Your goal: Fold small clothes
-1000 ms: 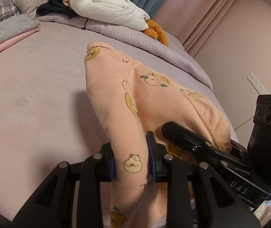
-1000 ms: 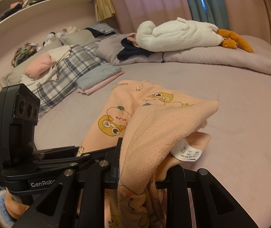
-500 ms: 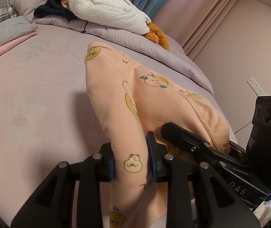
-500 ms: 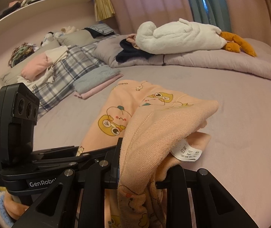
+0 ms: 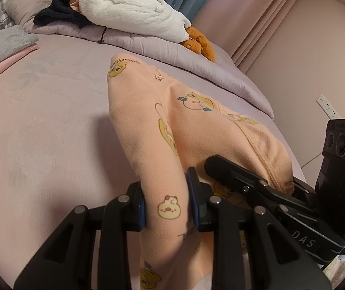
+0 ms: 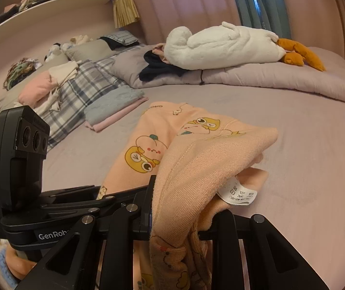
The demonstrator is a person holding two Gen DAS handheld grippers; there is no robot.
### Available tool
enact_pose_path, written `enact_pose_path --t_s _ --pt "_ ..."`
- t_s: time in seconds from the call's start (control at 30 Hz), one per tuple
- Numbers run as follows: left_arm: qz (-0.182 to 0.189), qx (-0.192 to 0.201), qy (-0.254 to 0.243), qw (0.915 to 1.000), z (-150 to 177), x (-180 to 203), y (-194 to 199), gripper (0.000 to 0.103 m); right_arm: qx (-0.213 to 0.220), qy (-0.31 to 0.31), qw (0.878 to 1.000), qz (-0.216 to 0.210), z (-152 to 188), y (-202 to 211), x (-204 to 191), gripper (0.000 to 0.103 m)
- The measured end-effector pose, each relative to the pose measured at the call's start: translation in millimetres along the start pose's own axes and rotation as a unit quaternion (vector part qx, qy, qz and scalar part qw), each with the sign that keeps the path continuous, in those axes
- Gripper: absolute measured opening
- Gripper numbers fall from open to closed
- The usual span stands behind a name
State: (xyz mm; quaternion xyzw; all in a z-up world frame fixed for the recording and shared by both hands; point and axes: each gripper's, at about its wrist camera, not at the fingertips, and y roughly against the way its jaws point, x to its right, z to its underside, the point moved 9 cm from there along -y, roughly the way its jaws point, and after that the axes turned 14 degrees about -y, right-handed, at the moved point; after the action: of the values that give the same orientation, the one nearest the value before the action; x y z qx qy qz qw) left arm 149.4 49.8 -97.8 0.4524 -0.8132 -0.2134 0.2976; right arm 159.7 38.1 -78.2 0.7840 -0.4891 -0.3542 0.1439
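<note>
Both grippers are clamping the peach cartoon-print garment [image 5: 148, 130]: my left gripper [image 5: 166, 207] is pinching one bunched edge, my right gripper [image 6: 184, 215] the edge bearing the care label [image 6: 236, 191]. I am holding it lifted over the bed's [image 5: 51, 120] middle, its far end trailing on the sheet; folding is barely starting, while a folded grey-and-pink stack [image 6: 114, 107] is waiting near the left edge.

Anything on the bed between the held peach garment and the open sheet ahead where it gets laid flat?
Nothing visible. The peach cartoon-print garment lies onto bare lilac sheet. The folded grey and pink stack sits off left; the white plush goose is far back.
</note>
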Motion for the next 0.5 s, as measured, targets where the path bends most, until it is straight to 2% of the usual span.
enact_pose_path --t_s 0.5 --pt "-0.011 -0.010 -0.023 0.9996 -25 -9 -27 0.026 0.004 -0.015 1.000 -0.004 -27 -20 21 0.024"
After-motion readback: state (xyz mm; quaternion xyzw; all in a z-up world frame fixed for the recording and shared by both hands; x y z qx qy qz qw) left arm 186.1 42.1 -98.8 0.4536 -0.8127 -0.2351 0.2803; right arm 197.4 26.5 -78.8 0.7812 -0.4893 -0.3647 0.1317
